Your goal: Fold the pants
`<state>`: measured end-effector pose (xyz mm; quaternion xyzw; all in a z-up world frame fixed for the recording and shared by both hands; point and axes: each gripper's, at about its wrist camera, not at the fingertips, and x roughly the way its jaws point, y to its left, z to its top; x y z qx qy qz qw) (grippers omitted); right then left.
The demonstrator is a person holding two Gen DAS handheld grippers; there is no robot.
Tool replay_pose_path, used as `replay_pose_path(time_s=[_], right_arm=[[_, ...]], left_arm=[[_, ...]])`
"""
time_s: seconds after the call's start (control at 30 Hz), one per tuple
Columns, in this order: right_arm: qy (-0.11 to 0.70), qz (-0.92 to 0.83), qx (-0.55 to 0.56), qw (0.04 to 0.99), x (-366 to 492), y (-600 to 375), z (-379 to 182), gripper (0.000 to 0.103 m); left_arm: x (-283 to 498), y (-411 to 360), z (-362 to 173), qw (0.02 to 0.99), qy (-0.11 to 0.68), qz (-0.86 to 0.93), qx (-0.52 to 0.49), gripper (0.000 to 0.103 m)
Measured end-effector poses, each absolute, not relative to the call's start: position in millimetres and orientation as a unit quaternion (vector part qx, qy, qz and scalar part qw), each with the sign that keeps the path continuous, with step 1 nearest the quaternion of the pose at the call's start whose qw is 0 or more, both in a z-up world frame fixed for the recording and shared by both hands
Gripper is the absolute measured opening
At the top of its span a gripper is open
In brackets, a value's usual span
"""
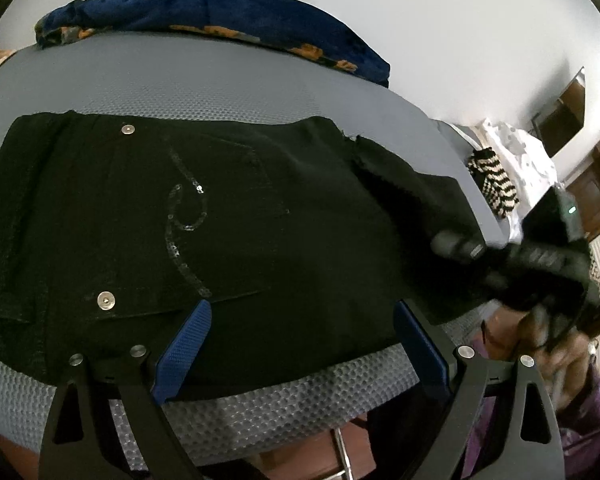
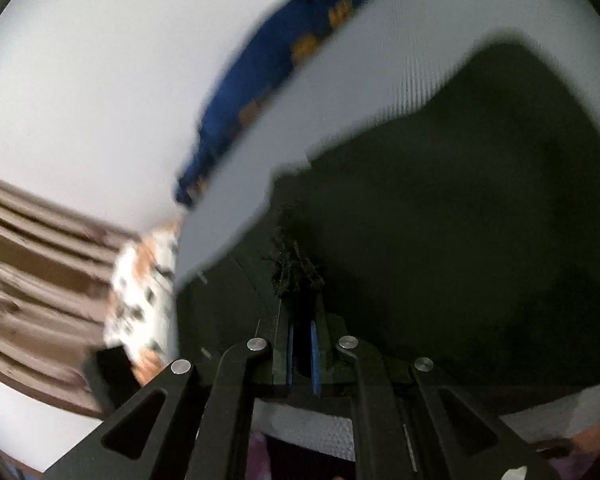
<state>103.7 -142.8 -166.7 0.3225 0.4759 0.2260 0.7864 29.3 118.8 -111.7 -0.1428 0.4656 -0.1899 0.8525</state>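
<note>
The left tool hangs over the near edge of the black pants with its two blue-padded fingers spread wide apart and nothing between them. The pants lie folded into a broad dark block on a grey mattress with a dimpled mesh cover. Going left to right across the cloth in the left wrist view: the stitched waistband edge at the far left, a metal rivet near the front and another near the back, a curl of sequins on the pocket, then a frayed leg end trailing off toward the mattress's right side. There the right tool shows, dark and blurred, at the end of that leg piece. Behind the pants, along the wall, lies a blue blanket with orange flowers. Off to the far right sits a black-and-cream striped cloth.

In the right wrist view, which is smeared by motion, the right tool has its blue pads drawn close together with dark fabric wedged between them, a frayed tuft poking up just beyond the tips. To its left are wooden panelling and a white patterned cloth; the blue blanket runs above, and the pants fill the right.
</note>
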Motion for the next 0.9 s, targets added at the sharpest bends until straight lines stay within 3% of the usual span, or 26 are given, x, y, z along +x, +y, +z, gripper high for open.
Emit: replay_pose_path(time_s=[0.9], right_arm=[[0.464,0.255,0.203,0.823,79.2,-114.4,-167.0,0.009]], left_arm=[[33.4,108.5,-120.0,0.853,0.471,-0.193,-0.117,0.092]])
